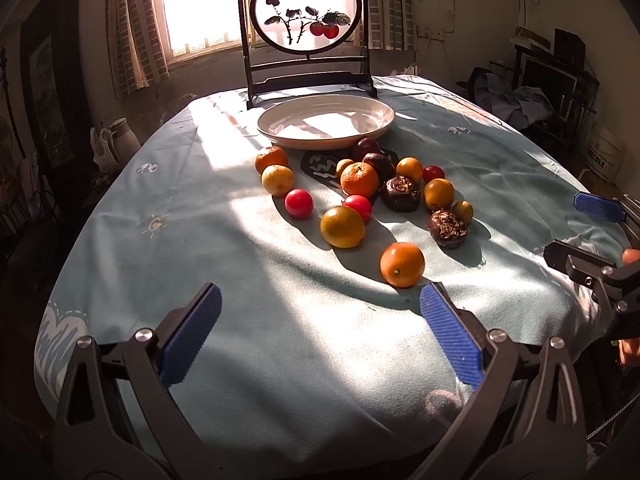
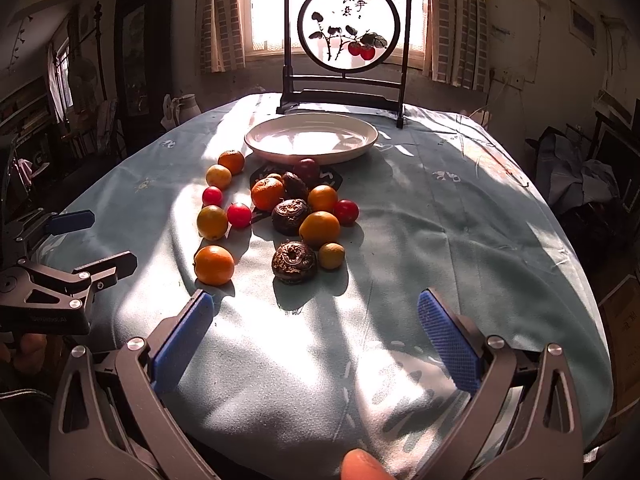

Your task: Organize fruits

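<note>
1. The left gripper [image 1: 320, 328] is held low over the near edge of the desk [image 1: 248, 264]; its blue fingers [image 1: 192, 332] are spread wide, with nothing between them.
2. The right gripper [image 2: 316, 336] is likewise held over the near edge, its fingers [image 2: 448, 340] spread wide and nothing gripped.
3. The fruits are found loose on the light blue cloth [image 2: 460, 240], grouped between the grippers and a white plate [image 1: 280, 118].
4. The nearest orange [image 1: 402, 264] lies just ahead of the left gripper's right finger; in the right wrist view the same orange [image 2: 214, 265] lies just ahead of that gripper's left finger.
5. A dark brown ornamented piece [image 2: 294, 262] is seen beside a small green-yellow fruit [image 2: 331, 255]; whether they touch cannot be told.
6. Small red fruits [image 1: 299, 203] and further oranges [image 1: 359, 179] are noted farther back, near a dark mat [image 1: 320, 168].
7. No fruit is seen in the plate.
8. A framed round painting [image 2: 348, 26] stands upright behind the plate, before a bright window [image 1: 192, 8].
</note>
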The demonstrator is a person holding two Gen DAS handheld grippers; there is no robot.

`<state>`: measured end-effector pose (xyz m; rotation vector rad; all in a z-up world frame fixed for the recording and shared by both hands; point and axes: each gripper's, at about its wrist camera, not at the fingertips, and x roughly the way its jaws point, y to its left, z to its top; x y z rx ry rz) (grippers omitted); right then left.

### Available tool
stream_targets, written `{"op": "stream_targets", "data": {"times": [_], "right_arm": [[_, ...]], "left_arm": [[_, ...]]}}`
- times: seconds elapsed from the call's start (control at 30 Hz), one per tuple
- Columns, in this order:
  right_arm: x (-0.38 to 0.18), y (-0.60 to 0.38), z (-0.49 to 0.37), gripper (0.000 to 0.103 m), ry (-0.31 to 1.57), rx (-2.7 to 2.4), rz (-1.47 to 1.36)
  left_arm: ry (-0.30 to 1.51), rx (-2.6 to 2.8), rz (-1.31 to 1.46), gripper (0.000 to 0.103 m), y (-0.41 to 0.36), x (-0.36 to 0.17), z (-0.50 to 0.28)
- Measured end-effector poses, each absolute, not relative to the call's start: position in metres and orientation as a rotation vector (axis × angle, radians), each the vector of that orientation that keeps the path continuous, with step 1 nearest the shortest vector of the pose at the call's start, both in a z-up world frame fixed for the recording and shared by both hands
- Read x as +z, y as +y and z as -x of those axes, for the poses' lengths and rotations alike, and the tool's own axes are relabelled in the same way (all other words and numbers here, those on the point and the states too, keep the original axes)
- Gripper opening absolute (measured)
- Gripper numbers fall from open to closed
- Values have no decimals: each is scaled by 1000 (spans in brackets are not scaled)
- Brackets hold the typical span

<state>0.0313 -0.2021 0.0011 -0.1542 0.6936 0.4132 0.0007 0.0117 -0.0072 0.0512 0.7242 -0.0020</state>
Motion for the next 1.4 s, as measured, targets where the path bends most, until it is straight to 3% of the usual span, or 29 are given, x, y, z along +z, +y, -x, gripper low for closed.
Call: {"op": "stream_targets", "data": {"times": [0.83,1.03,1.1,1.23,1.4], "right_arm": [[-17,-203,-45,100,734,478,94],[-27,-197,-63,79,749,486,134],[-32,-195,-73,77,769,483,140],[-43,-191,-96,57,832,500,108],[-54,-179,-108,54,909,581,61]], "left_arm": [[764,1,-41,101,17,-26,-10],[772,-25,-9,101,27,-35,-16],[779,-35,2,101,29,-38,-20],[770,-66,6,101,30,-42,-24],[738,-126,3,101,28,-42,-27]]}}
